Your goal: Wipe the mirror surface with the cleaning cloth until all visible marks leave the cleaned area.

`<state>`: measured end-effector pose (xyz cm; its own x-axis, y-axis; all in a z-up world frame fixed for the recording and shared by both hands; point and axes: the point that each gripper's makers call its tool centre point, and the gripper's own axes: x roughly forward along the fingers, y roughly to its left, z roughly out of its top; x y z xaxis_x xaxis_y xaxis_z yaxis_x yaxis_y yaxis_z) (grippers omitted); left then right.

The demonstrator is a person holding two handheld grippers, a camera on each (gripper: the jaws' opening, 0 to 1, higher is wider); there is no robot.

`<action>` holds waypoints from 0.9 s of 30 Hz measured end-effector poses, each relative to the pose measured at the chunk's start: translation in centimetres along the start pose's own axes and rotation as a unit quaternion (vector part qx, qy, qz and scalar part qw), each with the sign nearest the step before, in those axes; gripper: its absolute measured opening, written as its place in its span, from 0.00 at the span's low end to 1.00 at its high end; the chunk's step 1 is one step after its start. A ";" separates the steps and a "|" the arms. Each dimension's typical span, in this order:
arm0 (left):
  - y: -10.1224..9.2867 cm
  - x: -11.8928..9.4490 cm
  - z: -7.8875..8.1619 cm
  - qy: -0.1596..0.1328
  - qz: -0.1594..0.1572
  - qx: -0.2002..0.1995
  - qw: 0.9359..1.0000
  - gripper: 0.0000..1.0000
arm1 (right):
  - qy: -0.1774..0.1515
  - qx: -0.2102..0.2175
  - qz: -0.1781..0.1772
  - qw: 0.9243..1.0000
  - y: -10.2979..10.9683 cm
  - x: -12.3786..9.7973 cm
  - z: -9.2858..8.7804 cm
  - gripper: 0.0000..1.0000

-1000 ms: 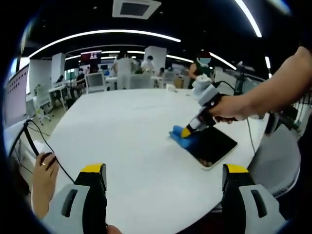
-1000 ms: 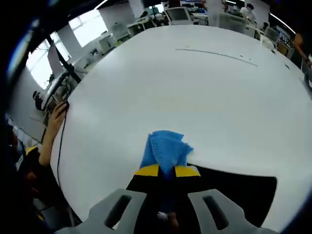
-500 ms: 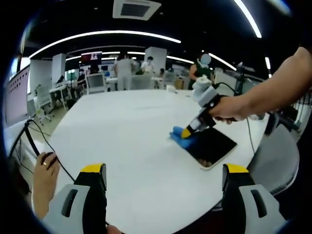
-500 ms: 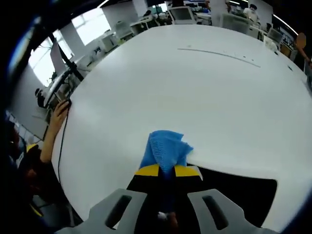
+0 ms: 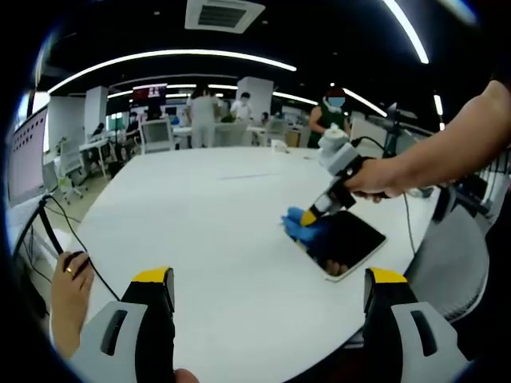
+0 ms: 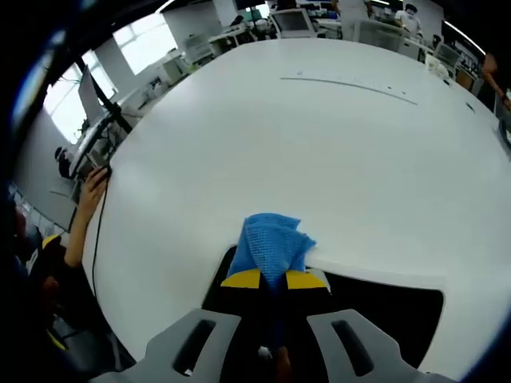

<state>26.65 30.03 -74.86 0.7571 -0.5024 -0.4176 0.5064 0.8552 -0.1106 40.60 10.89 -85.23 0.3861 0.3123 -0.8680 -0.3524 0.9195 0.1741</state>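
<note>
The white counter [image 5: 200, 231] is viewed from well back behind the left claw [image 5: 267, 319]; the right claw [image 6: 273, 279] is seen close, steeply downward; mirror [image 6: 383, 307] and cloth [image 6: 271, 243] are shared

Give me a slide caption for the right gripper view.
Right gripper presses a blue woven cleaning cloth at the dark rectangular mirror's edge on a white table.
</note>
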 end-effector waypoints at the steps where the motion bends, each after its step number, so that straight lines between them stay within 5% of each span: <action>1: 0.0 0.0 0.0 0.001 -0.001 0.002 1.000 0.99 | 0.000 0.000 0.000 1.000 -0.1 0.0 0.0 0.04; 13: 0.0 0.7 0.4 0.007 -0.010 0.025 1.000 0.99 | 0.004 0.002 -0.006 1.000 -1.9 -0.2 -0.2 0.04; 27: -0.7 0.9 0.5 0.007 -0.021 0.008 1.000 0.99 | 0.007 0.003 -0.009 1.000 -2.4 -0.8 -0.6 0.04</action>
<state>27.16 28.88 -74.73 0.7288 -0.5362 -0.4257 0.5447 0.8308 -0.1139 40.64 8.27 -85.28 0.3806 0.2918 -0.8775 -0.3395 0.9267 0.1609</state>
